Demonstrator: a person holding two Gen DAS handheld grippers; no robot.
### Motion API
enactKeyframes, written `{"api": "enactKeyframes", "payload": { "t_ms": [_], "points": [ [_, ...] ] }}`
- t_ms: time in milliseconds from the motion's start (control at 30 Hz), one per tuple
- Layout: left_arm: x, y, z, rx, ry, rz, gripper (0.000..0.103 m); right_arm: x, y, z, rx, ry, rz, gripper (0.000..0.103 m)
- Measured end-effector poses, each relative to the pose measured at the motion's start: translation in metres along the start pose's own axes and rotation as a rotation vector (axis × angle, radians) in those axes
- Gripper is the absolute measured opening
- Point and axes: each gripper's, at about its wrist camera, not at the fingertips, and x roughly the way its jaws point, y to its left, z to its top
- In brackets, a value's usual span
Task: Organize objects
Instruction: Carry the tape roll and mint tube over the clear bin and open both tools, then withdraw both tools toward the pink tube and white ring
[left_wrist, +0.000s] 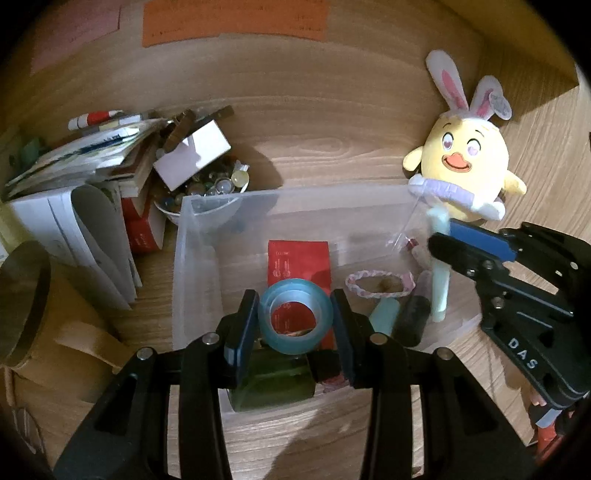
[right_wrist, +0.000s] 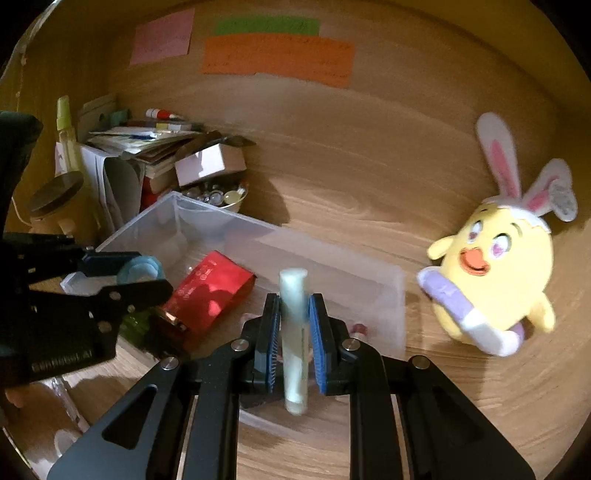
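My left gripper (left_wrist: 295, 317) is shut on a blue tape roll (left_wrist: 295, 320) and holds it above the clear plastic bin (left_wrist: 192, 236). My right gripper (right_wrist: 294, 314) is shut on a pale green tube (right_wrist: 293, 332), held upright over the bin's (right_wrist: 384, 302) right part. In the left wrist view the right gripper (left_wrist: 443, 243) and its tube (left_wrist: 441, 288) show at the right. In the right wrist view the left gripper (right_wrist: 140, 275) with the tape (right_wrist: 142, 268) shows at the left. A red packet (left_wrist: 299, 258) and a green block (left_wrist: 273, 380) lie in the bin.
A yellow chick plush with bunny ears (left_wrist: 465, 162) sits right of the bin. A bowl of marbles (left_wrist: 210, 188), a white box (left_wrist: 192, 155) and stacked books and papers (left_wrist: 85, 177) stand at the left. A braided band (left_wrist: 376, 284) lies in the bin. Sticky notes (right_wrist: 277, 55) hang on the wall.
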Motion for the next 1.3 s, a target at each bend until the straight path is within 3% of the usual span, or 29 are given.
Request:
{"api": "enactKeyframes", "payload": {
  "t_ms": [200,367,567,667,933,1033,1067,1133,1300],
  "points": [
    [-0.005,0.004,-0.002,-0.011,-0.001,-0.019,0.041,0.016,0.004,0.002,0.021,0.034,0.051,0.015],
    [-0.022,0.004,-0.004,0.002,-0.044,-0.008,0.051,0.025,0.005,0.002,0.024,0.061,0.069,0.019],
    [-0.039,0.004,-0.009,0.001,-0.075,-0.012,0.054,0.017,0.002,-0.001,0.048,0.058,0.087,0.034],
    [-0.048,0.005,-0.014,-0.006,-0.096,-0.007,0.063,0.005,0.000,-0.003,0.045,0.032,0.075,0.049],
    [-0.070,0.008,-0.028,-0.015,-0.102,0.003,0.067,-0.040,-0.010,-0.018,0.066,-0.026,0.075,0.077],
    [-0.074,0.009,-0.035,-0.028,-0.087,-0.001,0.069,-0.056,-0.012,-0.029,0.081,-0.033,0.086,0.080],
    [-0.076,0.010,-0.038,-0.032,-0.084,0.008,0.079,-0.059,-0.012,-0.032,0.083,-0.033,0.088,0.080],
    [-0.082,0.011,-0.046,-0.040,-0.098,0.034,0.086,-0.067,-0.011,-0.042,0.082,-0.030,0.085,0.081],
    [-0.094,0.012,-0.064,-0.046,-0.101,0.047,0.087,-0.082,-0.005,-0.069,0.089,-0.017,0.101,0.081]
  ]
}}
